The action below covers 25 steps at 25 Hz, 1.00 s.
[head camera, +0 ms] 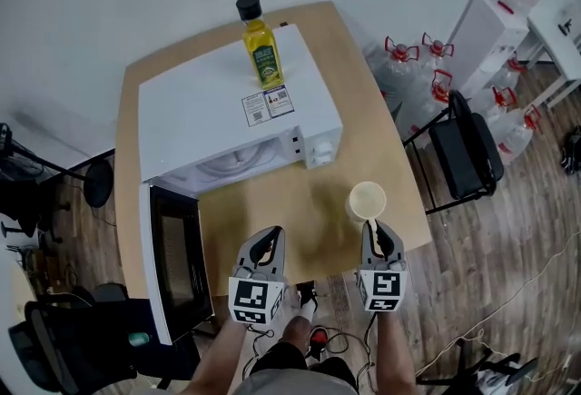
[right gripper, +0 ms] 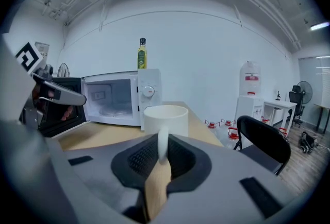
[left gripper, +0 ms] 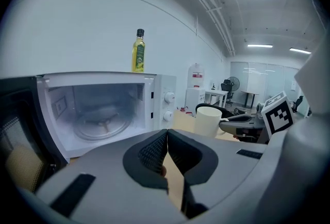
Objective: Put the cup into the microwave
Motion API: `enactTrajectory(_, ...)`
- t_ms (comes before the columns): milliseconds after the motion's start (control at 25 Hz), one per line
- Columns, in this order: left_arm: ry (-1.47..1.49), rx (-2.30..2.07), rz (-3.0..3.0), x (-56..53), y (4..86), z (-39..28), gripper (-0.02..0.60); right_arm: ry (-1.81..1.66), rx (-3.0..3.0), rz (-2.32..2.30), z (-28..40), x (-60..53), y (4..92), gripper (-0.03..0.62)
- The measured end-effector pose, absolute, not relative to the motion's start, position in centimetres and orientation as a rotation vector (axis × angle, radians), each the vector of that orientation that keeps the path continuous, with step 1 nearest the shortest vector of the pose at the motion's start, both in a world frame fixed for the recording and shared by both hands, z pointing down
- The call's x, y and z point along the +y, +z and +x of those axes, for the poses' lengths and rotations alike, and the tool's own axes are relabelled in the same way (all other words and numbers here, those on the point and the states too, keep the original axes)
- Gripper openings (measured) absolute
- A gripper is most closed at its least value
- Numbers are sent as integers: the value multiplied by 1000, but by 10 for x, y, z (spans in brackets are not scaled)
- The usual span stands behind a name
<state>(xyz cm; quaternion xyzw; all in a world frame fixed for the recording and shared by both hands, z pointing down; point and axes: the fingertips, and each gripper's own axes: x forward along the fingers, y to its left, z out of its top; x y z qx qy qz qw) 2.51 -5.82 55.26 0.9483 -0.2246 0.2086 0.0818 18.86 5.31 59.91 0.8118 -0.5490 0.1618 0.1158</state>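
A cream cup (head camera: pixel 367 200) hangs a little above the wooden table (head camera: pixel 272 212), held by its handle in my right gripper (head camera: pixel 371 225), which is shut on it. In the right gripper view the cup (right gripper: pixel 165 118) stands upright just past the jaws. The white microwave (head camera: pixel 231 107) sits at the table's far side with its door (head camera: pixel 172 261) swung wide to the left, its cavity (left gripper: pixel 98 115) and glass turntable showing. My left gripper (head camera: pixel 270 237) is shut and holds nothing, left of the cup.
A yellow oil bottle (head camera: pixel 259 44) stands on top of the microwave. A black chair (head camera: pixel 465 153) and several water jugs (head camera: pixel 413 66) are right of the table. Bare tabletop lies between the cup and the microwave's opening.
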Motion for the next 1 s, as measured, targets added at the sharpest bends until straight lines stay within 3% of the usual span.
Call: enactTrajectory(1000, 459, -826, 2871, -98, 473, -7, 23, 273, -1799, 2321, 133, 17, 497, 44)
